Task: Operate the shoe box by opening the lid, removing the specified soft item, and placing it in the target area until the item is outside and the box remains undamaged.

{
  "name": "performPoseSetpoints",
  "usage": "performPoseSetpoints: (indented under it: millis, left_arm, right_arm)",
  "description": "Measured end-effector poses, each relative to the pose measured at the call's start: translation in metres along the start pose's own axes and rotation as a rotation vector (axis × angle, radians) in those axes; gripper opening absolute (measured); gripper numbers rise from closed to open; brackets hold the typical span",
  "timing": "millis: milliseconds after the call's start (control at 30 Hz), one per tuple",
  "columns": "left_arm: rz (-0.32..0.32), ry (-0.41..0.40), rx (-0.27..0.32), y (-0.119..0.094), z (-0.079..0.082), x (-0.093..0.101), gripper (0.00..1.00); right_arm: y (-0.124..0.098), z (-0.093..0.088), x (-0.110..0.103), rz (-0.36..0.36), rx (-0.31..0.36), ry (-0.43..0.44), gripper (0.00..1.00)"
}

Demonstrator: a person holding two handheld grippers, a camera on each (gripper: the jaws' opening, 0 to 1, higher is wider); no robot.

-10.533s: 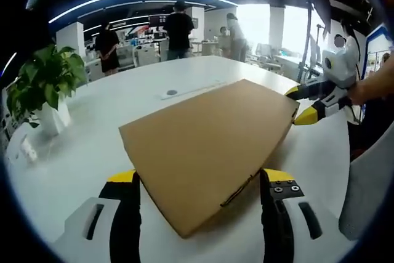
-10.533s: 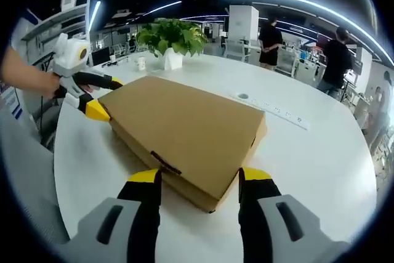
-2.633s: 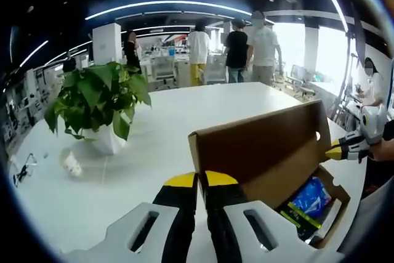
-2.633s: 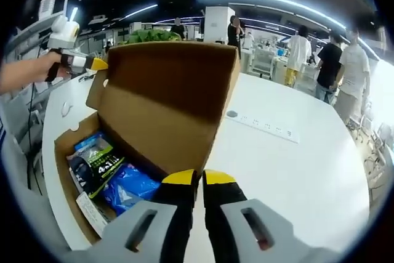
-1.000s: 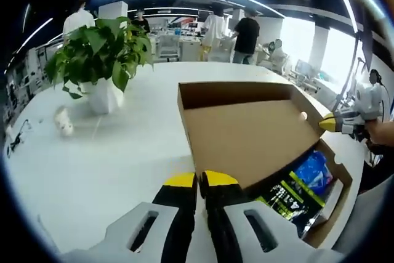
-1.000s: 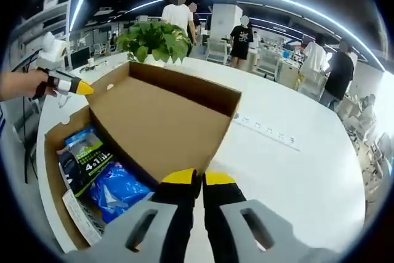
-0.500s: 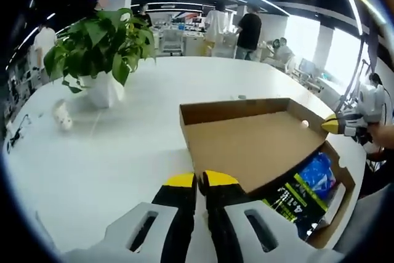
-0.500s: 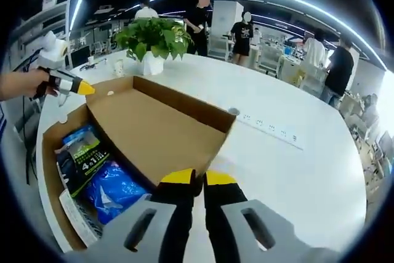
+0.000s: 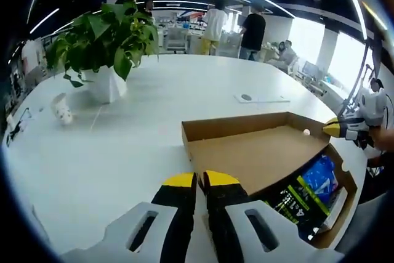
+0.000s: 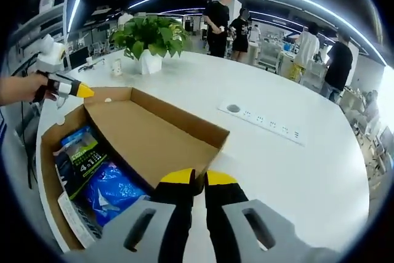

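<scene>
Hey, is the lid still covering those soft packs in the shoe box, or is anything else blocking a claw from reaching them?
No. The brown cardboard lid is folded back, so the blue soft pack and black printed pack lie exposed in the open box. Both claws are closed on the lid's corners.

Office table, plant as the landmark

A potted plant (image 9: 104,47) stands on the white table (image 9: 123,146); a small cup (image 9: 61,106) sits near it, a power strip (image 10: 265,121) well apart, people (image 10: 217,20) beyond.
</scene>
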State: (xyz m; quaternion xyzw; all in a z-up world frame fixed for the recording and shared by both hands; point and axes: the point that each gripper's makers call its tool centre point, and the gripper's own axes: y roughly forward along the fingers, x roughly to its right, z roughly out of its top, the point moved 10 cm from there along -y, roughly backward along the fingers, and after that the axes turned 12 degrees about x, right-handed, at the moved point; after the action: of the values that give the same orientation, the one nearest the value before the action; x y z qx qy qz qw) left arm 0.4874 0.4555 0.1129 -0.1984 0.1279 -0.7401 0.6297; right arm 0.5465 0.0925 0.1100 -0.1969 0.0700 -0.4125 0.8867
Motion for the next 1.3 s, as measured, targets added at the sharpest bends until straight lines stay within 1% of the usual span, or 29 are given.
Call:
performPoseSetpoints:
  millis: [167, 267, 333, 467, 567, 633, 733, 767, 867, 933, 967, 1000, 1133, 1300]
  left_arm:
    - [0.005, 0.009, 0.004, -0.001, 0.001, 0.001, 0.04]
    - [0.004, 0.026, 0.011, -0.004, 0.001, 0.003, 0.04]
    - [0.002, 0.026, 0.012, -0.007, 0.001, 0.004, 0.04]
    - [-0.006, 0.016, 0.019, -0.014, 0.002, 0.003, 0.08]
    - [-0.003, 0.009, 0.032, -0.022, 0.003, 0.004, 0.11]
    - [-0.008, 0.006, 0.043, -0.028, 0.003, 0.004, 0.13]
    - [-0.033, -0.002, 0.090, -0.040, 0.003, 0.007, 0.21]
    - [-0.038, -0.002, 0.088, -0.043, 0.002, 0.008, 0.24]
    - [-0.051, 0.008, 0.091, -0.054, -0.001, 0.012, 0.26]
    - [-0.055, 0.024, 0.090, -0.062, -0.005, 0.014, 0.28]
    - [-0.057, 0.032, 0.085, -0.067, -0.008, 0.016, 0.28]
    - [-0.058, 0.034, 0.083, -0.069, -0.009, 0.016, 0.29]
    - [-0.068, 0.056, 0.067, -0.084, -0.015, 0.020, 0.31]
    - [-0.071, 0.056, 0.067, -0.100, -0.021, 0.025, 0.33]
  right_arm:
    - [-0.002, 0.001, 0.000, 0.012, 0.010, -0.001, 0.06]
    - [-0.007, 0.001, 0.001, 0.023, 0.015, -0.001, 0.08]
    - [-0.010, 0.003, -0.001, 0.025, 0.020, -0.008, 0.07]
    - [-0.019, 0.005, -0.002, 0.028, 0.040, -0.004, 0.10]
    - [-0.026, 0.009, -0.005, 0.029, 0.064, -0.001, 0.10]
    - [-0.032, 0.013, -0.010, 0.033, 0.077, -0.009, 0.12]
    - [-0.041, 0.017, -0.019, 0.050, 0.100, -0.025, 0.13]
    - [-0.043, 0.018, -0.022, 0.057, 0.107, -0.032, 0.14]
    - [-0.051, 0.022, -0.034, 0.086, 0.126, -0.046, 0.16]
    - [-0.055, 0.023, -0.041, 0.101, 0.128, -0.047, 0.16]
    - [-0.057, 0.023, -0.047, 0.118, 0.126, -0.054, 0.16]
    - [-0.058, 0.023, -0.048, 0.120, 0.125, -0.056, 0.16]
    - [-0.062, 0.020, -0.064, 0.164, 0.118, -0.045, 0.16]
    - [-0.059, 0.010, -0.085, 0.226, 0.075, -0.003, 0.14]
